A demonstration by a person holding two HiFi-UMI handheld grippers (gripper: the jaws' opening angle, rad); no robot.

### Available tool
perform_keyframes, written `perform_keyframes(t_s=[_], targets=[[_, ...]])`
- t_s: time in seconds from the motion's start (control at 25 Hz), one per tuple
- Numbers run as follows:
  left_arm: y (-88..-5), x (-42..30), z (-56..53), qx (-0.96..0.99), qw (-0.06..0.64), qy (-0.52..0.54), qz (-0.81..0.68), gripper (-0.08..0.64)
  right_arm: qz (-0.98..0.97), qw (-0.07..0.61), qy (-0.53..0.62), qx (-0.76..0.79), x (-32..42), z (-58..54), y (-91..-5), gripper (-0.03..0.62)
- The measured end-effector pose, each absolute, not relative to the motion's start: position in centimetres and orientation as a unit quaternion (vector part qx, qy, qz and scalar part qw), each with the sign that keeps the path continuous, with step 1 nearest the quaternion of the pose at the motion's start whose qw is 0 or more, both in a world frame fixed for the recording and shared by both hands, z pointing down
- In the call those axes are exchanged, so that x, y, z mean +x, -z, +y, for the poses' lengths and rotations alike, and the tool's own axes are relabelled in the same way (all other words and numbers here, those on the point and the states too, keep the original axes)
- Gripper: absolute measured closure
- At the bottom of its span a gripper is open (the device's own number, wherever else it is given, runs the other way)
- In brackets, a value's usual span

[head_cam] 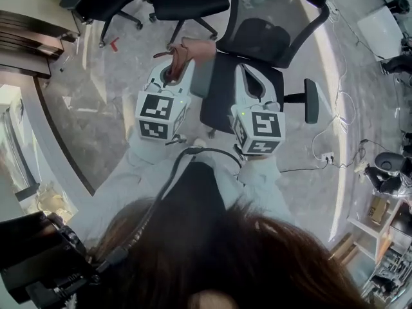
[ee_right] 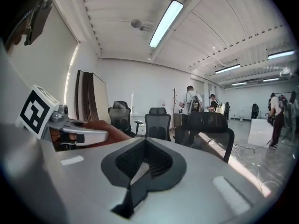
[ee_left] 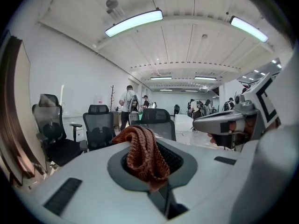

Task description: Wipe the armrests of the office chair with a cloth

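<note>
Left gripper [ee_left: 154, 183] with jaws clamped on a reddish-brown knitted cloth [ee_left: 142, 153], right gripper [ee_right: 140, 169] with jaws together and empty, both over the black office chair [head_cam: 257, 40]

No words, numbers or brand names can be read anywhere. The only printed signs are black-and-white square code markers, patterns rather than letters. In the head view they stand on the left cube [head_cam: 161, 114] at centre left and on the right cube [head_cam: 261, 129] at centre right. One such marker shows at the left edge of the right gripper view, another at the right edge of the left gripper view. A small sheet [ee_left: 98, 99] on the far wall is too small to read.
</note>
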State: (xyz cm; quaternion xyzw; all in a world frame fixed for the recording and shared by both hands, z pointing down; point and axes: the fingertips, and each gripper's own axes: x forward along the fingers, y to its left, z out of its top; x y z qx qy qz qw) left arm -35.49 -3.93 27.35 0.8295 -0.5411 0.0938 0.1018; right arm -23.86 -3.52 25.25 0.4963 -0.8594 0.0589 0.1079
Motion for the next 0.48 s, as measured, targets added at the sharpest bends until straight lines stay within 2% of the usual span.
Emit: perform_keyframes(t_s=[0.16,0.48], targets=[[-26.45,-34.90,-3.77,0.831,0.089,-0.095,-0.540,0.526,-0.869,0.083,-0.065,0.483,-24.18,-3.63,-24.64,0.591],[-27.19,-34.64,-3.69,0.832,0.102,-0.099,-0.536,0.526,-0.875,0.088,-0.068,0.472,-24.51,-3.15,-24.82,0.592]])
